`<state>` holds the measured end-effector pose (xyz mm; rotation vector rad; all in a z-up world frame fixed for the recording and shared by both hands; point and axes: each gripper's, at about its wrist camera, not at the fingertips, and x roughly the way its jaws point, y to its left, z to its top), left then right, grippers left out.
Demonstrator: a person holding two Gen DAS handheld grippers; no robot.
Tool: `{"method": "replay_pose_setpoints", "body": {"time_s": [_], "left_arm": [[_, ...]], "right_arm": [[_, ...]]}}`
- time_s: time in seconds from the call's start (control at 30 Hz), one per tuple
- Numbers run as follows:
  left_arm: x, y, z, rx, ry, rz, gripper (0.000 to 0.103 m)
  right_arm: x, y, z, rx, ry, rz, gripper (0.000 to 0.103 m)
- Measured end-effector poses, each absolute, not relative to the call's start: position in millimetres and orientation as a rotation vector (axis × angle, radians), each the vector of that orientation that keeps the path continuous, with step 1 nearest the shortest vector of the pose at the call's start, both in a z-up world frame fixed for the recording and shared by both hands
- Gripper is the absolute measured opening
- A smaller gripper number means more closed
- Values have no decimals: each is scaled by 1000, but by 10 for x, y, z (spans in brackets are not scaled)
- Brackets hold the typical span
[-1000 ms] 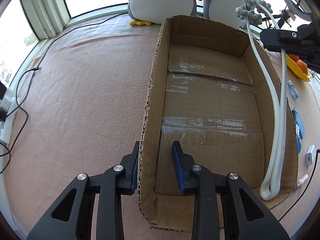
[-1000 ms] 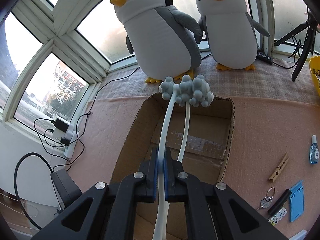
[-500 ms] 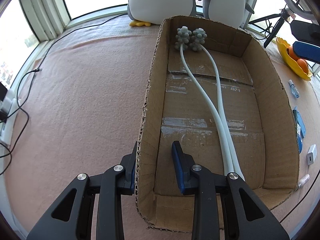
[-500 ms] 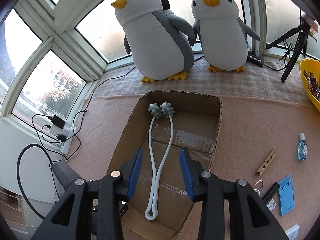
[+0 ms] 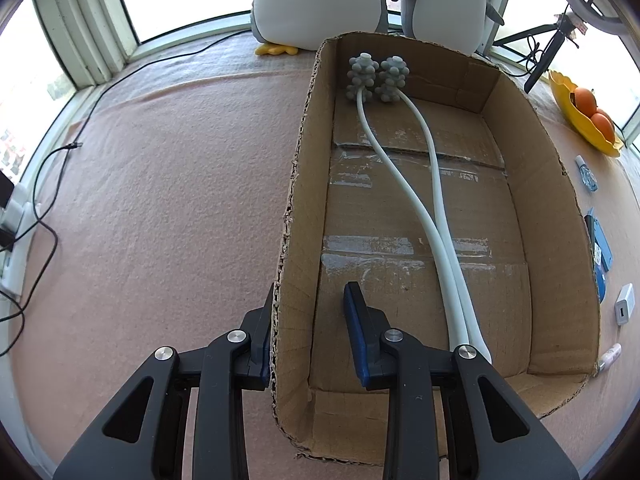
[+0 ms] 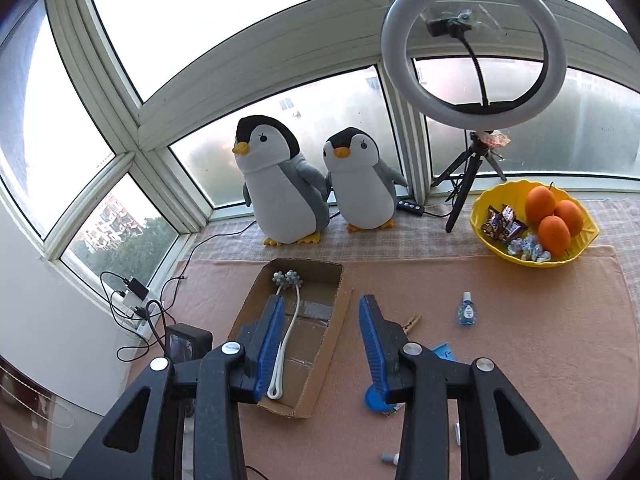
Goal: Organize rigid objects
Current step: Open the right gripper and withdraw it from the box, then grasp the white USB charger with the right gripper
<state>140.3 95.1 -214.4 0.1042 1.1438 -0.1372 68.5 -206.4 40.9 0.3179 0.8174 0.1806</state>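
Your open brown cardboard box (image 5: 420,216) sits on the pink cloth. Inside it lies the white two-armed massager with grey knobbly balls (image 5: 430,184), balls at the far wall. Your left gripper (image 5: 308,328) pinches the box's left wall; your right gripper (image 6: 322,344), above the box's right wall, has its fingers spread, empty.

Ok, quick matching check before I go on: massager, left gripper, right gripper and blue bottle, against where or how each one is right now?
Things:
1. massager
2. left gripper
3. right gripper
4. blue bottle

Places or states:
A. open, nothing between its fingers
B. standing on the pink cloth, outside the box
C. lying inside the cardboard box
D. astride one long wall of the box, closed on it

Pairs: 1-C; 2-D; 3-A; 4-B
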Motion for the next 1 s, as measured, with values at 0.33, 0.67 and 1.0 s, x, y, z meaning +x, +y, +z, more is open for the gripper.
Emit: {"method": "replay_pose_setpoints", "body": {"time_s": [0.33,0.67,1.0], "left_arm": [[1396,908,-2135,135,1142,-147,28],[1393,879,-2135,149,1141,-141,28],[1390,881,-2128,147,1144,-136,28]], "right_arm": [[-112,-2729,248,372,815,-12,36],[-347,-2928,-673,367,943,-166,36],[-158,-2819,-1482,231,1060,-82,48]]}}
